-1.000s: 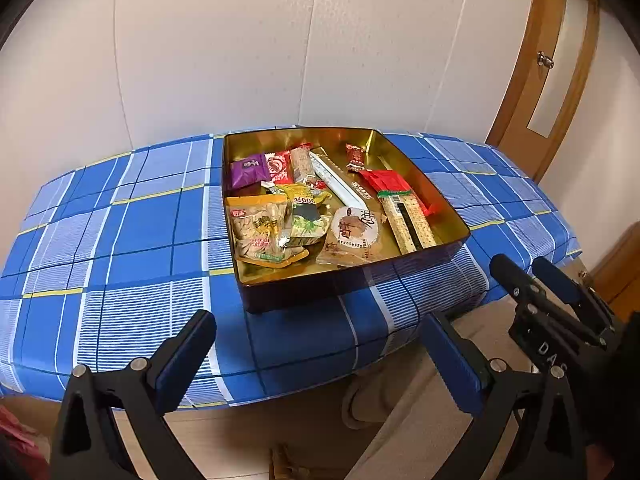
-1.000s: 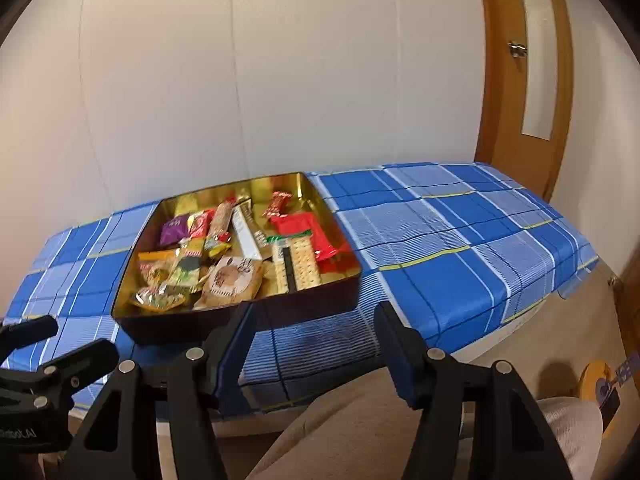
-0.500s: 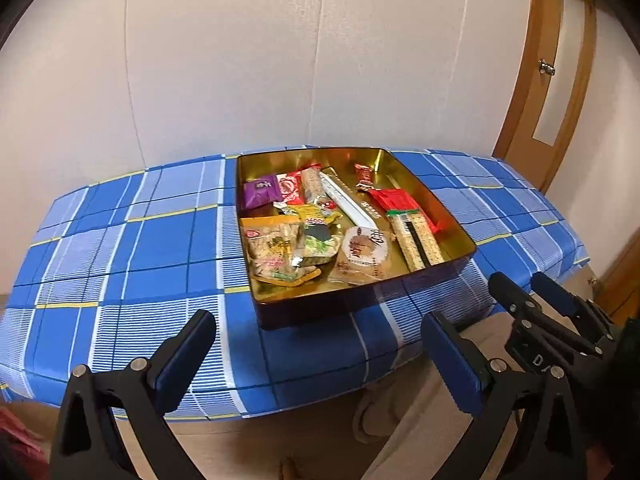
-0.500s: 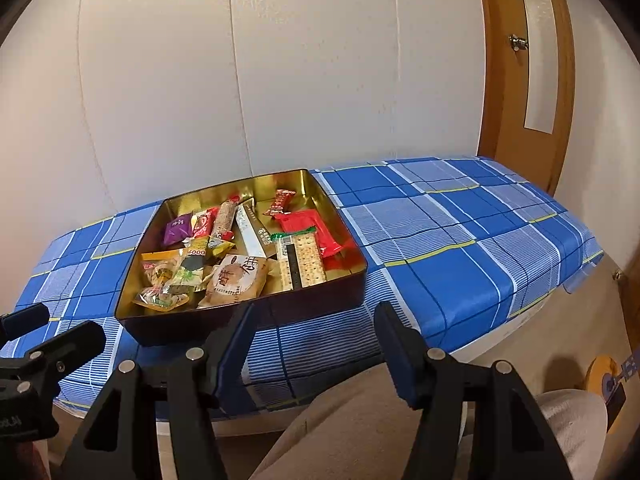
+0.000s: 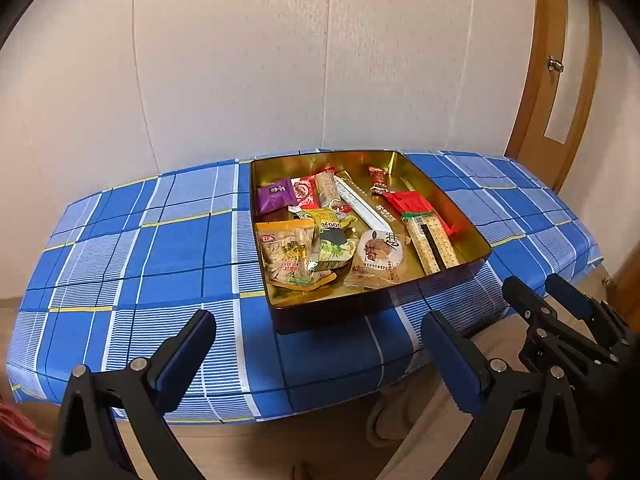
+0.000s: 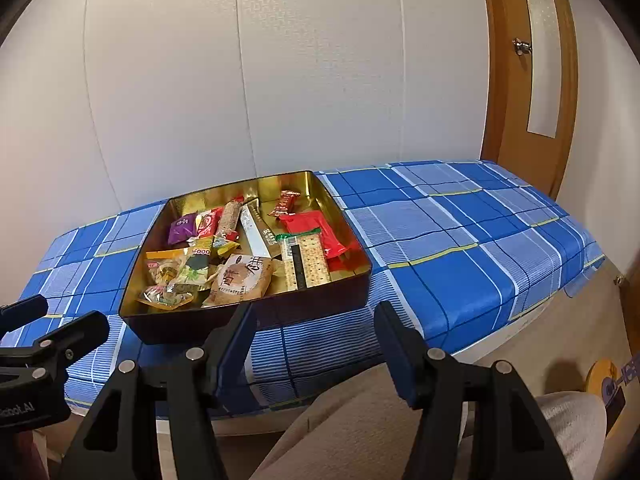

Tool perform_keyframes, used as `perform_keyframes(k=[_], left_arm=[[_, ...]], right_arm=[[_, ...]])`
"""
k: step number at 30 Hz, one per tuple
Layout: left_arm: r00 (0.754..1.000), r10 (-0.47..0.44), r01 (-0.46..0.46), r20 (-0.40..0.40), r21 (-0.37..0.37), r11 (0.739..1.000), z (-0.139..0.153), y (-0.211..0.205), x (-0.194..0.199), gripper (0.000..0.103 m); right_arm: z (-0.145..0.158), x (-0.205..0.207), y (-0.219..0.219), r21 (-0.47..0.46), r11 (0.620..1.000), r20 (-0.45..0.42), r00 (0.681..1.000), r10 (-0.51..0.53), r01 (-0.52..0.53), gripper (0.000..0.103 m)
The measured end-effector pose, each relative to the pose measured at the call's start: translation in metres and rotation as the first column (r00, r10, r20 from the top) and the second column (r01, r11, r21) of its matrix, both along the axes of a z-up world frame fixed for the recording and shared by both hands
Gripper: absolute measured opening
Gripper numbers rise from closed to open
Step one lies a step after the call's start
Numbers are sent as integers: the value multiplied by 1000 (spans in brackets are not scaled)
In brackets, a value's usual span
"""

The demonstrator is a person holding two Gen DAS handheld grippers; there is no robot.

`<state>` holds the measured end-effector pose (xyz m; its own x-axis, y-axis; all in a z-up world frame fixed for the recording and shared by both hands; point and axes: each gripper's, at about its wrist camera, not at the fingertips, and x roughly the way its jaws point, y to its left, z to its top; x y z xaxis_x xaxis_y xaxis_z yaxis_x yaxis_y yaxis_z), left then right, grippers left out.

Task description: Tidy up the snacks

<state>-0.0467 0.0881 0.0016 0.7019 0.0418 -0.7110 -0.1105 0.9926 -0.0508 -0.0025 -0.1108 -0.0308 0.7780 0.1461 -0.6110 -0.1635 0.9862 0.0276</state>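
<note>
Assorted wrapped snacks [image 5: 344,224] lie jumbled inside gold-lined rectangular metal tin [image 5: 472,246] on blue plaid tablecloth [image 5: 168,248]. None on cloth.

Left gripper [image 5: 320,354] and right gripper [image 6: 316,344]: jaws spread wide, nothing held, both short of tin.

Scene fits gathered or awaiting sorting.

Judgement: wrappers crinkly, overlapping; pinch one edge, lift straight.

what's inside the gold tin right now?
The gold tin holds loose snacks: a purple packet, a red packet, a cracker sleeve, a round pastry, a white stick. Anything beneath the overlapping wrappers is hidden.
</note>
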Motion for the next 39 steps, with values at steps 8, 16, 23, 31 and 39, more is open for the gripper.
perform_keyframes(k=[8,16,23,31,39], left_arm=[[1000,25,-25,-13,17,1000,-4,2,3,103],[999,34,-34,-23,37,999,-6,3,6,103],[999,29,-27,-41,60,998,-8,0,7,103],[998,23,-19,-59,67,998,-9,-2,9,103],[998,22,-17,-63,70,997,-9,-2,10,103]], right_arm=[[3,-2,0,4,1000,13,1000,2,-2,62],[4,-3,1,2,1000,19,1000,13,-13,62],[2,-2,2,7,1000,11,1000,18,-18,62],[2,-3,2,6,1000,11,1000,18,-18,62],[1,-2,2,12,1000,6,1000,18,-18,62]])
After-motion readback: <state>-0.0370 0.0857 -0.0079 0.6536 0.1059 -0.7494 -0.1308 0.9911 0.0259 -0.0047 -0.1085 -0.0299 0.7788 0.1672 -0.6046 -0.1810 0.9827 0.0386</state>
